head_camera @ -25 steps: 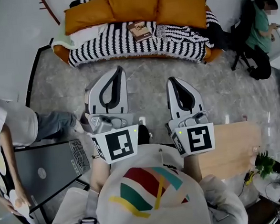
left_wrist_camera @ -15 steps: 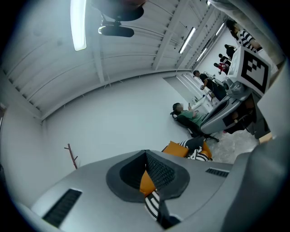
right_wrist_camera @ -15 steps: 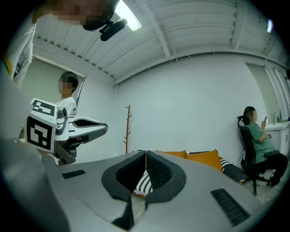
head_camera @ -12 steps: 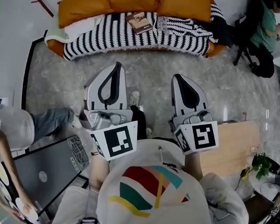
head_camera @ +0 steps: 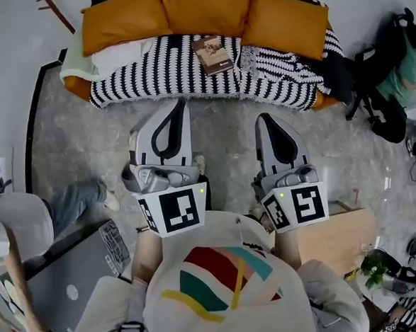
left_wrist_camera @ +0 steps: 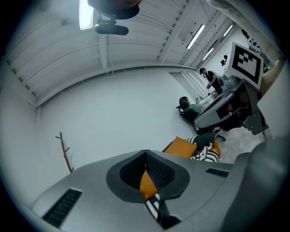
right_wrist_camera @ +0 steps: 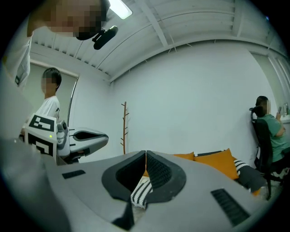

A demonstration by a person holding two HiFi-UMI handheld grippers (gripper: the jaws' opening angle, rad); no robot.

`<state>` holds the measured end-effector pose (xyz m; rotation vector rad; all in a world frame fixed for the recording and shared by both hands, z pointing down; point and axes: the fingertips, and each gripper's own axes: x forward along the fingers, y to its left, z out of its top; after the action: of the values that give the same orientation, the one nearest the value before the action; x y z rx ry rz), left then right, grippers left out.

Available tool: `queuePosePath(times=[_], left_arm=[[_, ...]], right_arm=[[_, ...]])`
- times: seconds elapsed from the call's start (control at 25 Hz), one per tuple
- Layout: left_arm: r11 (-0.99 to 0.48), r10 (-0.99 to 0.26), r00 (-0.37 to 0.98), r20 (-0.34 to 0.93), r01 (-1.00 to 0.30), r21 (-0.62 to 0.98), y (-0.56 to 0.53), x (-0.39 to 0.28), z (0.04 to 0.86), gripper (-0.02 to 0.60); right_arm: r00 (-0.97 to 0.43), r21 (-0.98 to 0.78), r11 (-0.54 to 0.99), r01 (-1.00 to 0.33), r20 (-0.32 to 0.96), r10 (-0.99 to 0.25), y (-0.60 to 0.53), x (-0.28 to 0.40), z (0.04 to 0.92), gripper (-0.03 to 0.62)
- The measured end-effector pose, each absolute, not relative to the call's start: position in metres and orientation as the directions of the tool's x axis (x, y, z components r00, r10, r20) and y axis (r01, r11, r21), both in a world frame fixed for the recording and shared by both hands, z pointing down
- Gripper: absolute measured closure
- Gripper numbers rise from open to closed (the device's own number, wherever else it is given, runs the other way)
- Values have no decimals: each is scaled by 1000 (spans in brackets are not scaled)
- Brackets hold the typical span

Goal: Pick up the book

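A brown book lies on the black-and-white striped cover of the sofa, near the middle, below the orange cushions. My left gripper and right gripper are held level side by side above the grey floor, pointing toward the sofa and well short of it. Both have their jaws pressed together with nothing between them. In the left gripper view and the right gripper view the tips meet, and only striped fabric and an orange cushion show past them.
A person sits on an office chair at the far right. Another person's leg and a dark table are at the left. A wooden panel lies at the lower right. A thin coat stand rises by the wall.
The sofa and book have come nearer and slid lower in the head view as I walked forward with both grippers. Both stay shut and side by side.
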<state>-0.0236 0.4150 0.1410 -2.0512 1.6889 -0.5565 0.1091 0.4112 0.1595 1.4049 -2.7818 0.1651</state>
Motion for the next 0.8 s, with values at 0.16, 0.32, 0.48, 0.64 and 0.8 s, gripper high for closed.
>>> queuePosePath(times=[0.16,0.32,0.48,0.64,0.8], left_arm=[[-190,-979,202,37,-818,-543,343,-54,137,574],[-202,-970,242,2,-804,-559,281,-71,127,574],[-234,-964,267,22,-800,-553,235,-71,134,574],[-247,-963,266,44,-806,-538,192,-73,138,574],[-244,-966,249,64,-809,-535,139,-71,146,574]], right_arm=[[-588,-57,586,-809,70,-806,346,77,147,580],[-551,-51,549,-835,54,-833,295,66,144,580],[-516,-74,511,-856,86,-852,253,64,157,580],[-523,-90,516,-852,104,-846,212,63,162,580],[-528,-105,519,-848,105,-842,156,70,168,580]])
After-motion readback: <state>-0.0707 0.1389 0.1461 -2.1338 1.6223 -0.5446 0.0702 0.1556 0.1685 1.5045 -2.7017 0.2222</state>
